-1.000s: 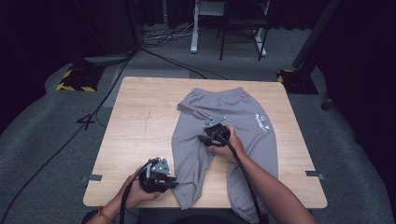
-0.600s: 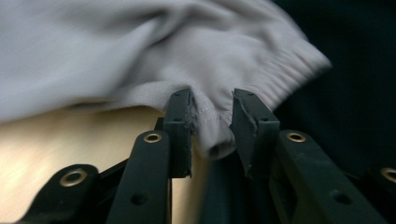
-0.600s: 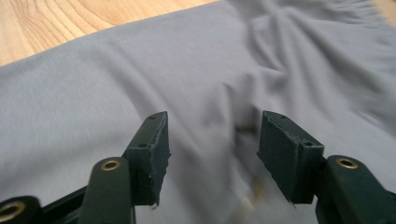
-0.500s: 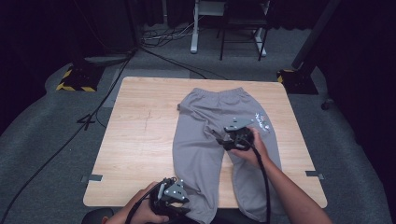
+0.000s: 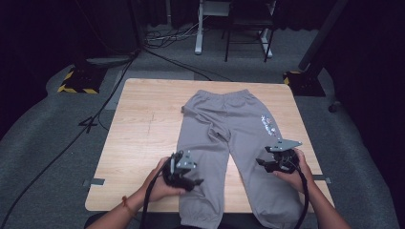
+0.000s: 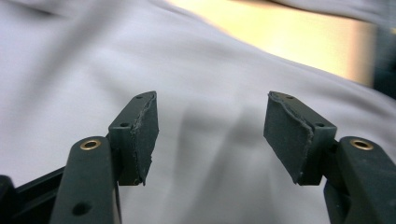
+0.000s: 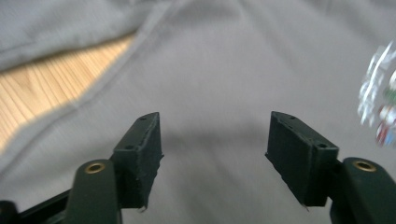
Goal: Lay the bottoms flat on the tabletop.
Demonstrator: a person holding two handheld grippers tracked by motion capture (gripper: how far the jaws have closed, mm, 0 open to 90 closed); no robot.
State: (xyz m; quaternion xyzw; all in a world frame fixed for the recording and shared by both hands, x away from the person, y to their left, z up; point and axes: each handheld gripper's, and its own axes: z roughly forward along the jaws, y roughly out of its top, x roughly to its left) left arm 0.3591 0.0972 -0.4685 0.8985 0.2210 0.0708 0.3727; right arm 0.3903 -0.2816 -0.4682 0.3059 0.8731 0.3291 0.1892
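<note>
Both hands have slid apart and back toward the near edge since the earlier pictures, and the pair of soft grey cloth trousers point(image 5: 229, 143) now lies flat with its two legs spread open like an upside-down V. Before, the left leg was bunched and folded near the middle. The trousers lie on the right half of the pale wooden square table point(image 5: 138, 138), waistband at the far side and both cuffs hanging just over the near edge. A small bright print point(image 5: 270, 125) sits on the right leg, and it shows as a blur in the right gripper view point(image 7: 378, 102).

The left gripper point(image 5: 188, 177), black with two flat padded jaws, hovers over the left leg. Its jaws have just been opening and stand wide, with nothing between them, only smooth cloth point(image 6: 210, 154) below. The right gripper point(image 5: 272, 164), with a grey three-cornered plate on top, is over the outer edge of the right leg. Its jaws have also just been opening and stand wide and empty above the cloth point(image 7: 215, 93).

One pair of trousers, one table, two grippers.
</note>
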